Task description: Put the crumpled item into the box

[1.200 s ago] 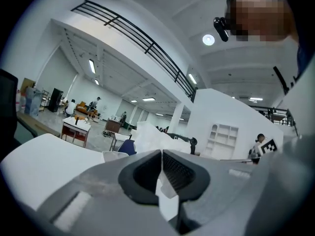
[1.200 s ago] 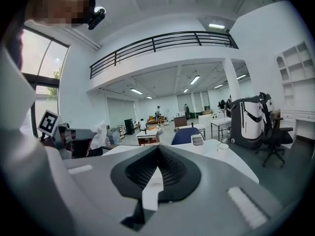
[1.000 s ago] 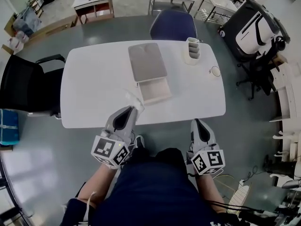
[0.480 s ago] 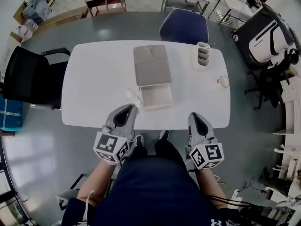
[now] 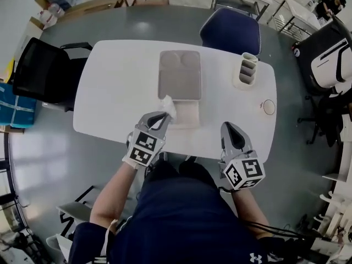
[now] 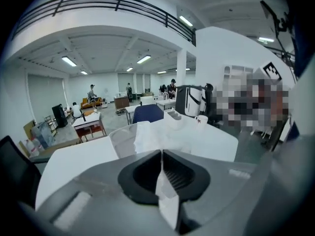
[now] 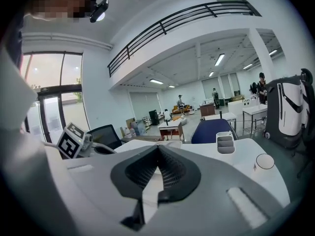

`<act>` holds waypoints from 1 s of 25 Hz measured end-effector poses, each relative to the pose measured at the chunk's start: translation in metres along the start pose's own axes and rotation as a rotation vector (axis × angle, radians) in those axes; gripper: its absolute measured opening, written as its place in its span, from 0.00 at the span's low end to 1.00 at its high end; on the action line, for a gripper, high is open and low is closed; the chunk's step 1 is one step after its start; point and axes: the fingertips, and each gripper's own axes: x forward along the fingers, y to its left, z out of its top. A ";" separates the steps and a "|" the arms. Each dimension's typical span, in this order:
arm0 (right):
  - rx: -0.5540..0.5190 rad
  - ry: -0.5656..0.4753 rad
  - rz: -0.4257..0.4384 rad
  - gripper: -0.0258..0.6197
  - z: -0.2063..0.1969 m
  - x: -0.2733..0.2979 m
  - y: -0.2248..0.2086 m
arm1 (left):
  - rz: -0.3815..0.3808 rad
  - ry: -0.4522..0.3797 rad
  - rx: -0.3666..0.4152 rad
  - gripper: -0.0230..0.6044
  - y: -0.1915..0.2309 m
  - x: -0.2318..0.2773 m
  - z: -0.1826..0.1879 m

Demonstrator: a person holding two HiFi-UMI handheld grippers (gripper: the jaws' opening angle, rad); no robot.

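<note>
A crumpled white tissue (image 5: 168,105) hangs at the tips of my left gripper (image 5: 164,116), which is shut on it. It hovers over the table's front part, at the near left corner of the open box (image 5: 186,114), whose raised lid (image 5: 180,74) stands behind it. In the left gripper view the tissue (image 6: 146,137) bulges past the shut jaws and a strip runs back between them, with the clear box wall (image 6: 120,140) just beyond. My right gripper (image 5: 227,127) is shut and holds nothing, at the table's front edge right of the box; its tips (image 7: 157,147) meet.
A white pen holder (image 5: 246,70) and a small round cup (image 5: 268,107) stand at the right of the white table (image 5: 115,92). A blue chair (image 5: 230,33) is behind the table, a black chair (image 5: 47,70) at its left end.
My left gripper has moved forward and up over the table with the tissue, from the front edge to the box's near left corner. The right gripper has barely moved.
</note>
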 end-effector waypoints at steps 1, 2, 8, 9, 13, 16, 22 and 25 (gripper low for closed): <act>0.001 0.006 0.008 0.04 0.000 0.004 -0.002 | 0.009 0.029 0.015 0.06 0.001 0.007 -0.007; 0.002 0.011 0.014 0.04 0.000 0.008 -0.002 | 0.012 0.059 0.025 0.06 0.001 0.014 -0.014; 0.029 0.044 0.006 0.04 -0.007 0.024 -0.001 | -0.082 0.236 0.139 0.06 -0.013 0.054 -0.047; 0.036 0.053 0.003 0.04 -0.011 0.025 0.000 | -0.093 0.263 0.157 0.06 -0.014 0.061 -0.052; 0.057 0.078 -0.019 0.04 -0.023 0.027 0.000 | -0.126 0.336 0.186 0.06 -0.015 0.084 -0.069; 0.071 0.087 -0.047 0.04 -0.027 0.025 -0.003 | -0.153 0.397 0.212 0.06 -0.016 0.097 -0.083; 0.103 0.083 -0.106 0.04 -0.033 0.019 -0.012 | -0.181 0.492 0.294 0.06 -0.017 0.117 -0.104; 0.120 0.084 -0.132 0.04 -0.036 0.014 -0.014 | -0.181 0.511 0.306 0.06 -0.016 0.120 -0.107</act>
